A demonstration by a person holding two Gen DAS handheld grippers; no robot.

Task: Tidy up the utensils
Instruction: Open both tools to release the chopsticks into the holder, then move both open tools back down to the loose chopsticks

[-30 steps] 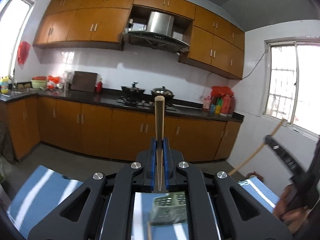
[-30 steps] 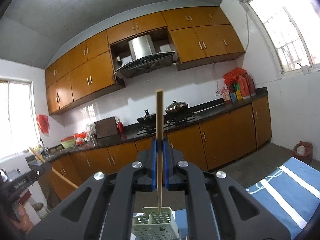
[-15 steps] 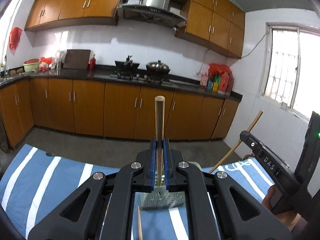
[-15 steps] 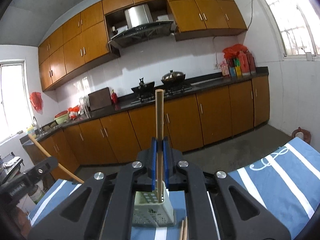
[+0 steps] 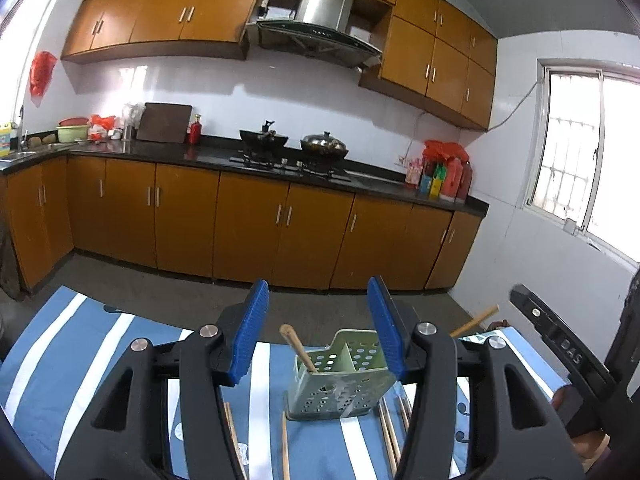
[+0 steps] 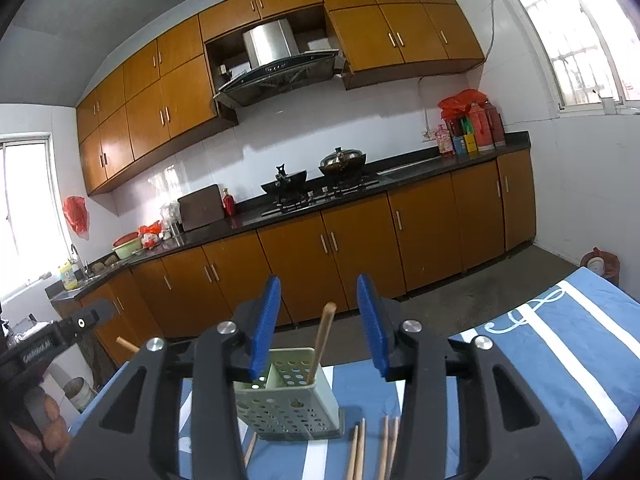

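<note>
A pale green perforated utensil holder (image 5: 340,376) (image 6: 288,396) stands on the blue striped cloth (image 5: 80,364) (image 6: 540,360). My left gripper (image 5: 318,304) hangs just above and before it, jaws opening, nothing pressed between the blue pads. One wooden chopstick (image 5: 298,348) leans in the holder's left compartment. My right gripper (image 6: 318,300) is likewise opening and empty, with a chopstick (image 6: 322,340) standing in the holder beyond it. Each view shows the other gripper at its edge (image 5: 560,352) (image 6: 52,340), with a stick end beside it (image 5: 476,320) (image 6: 126,344), lower part hidden.
Several loose chopsticks (image 5: 285,444) (image 6: 358,452) lie on the cloth in front of the holder. Beyond the table's far edge are bare floor and brown base cabinets (image 5: 248,224). A bucket (image 6: 80,394) stands on the floor at the left, a small pot (image 6: 600,266) at the right.
Both grippers sank toward the holder. Their jaws, each shut on an upright chopstick before, have parted and let go. The chopsticks now stand in the holder.
</note>
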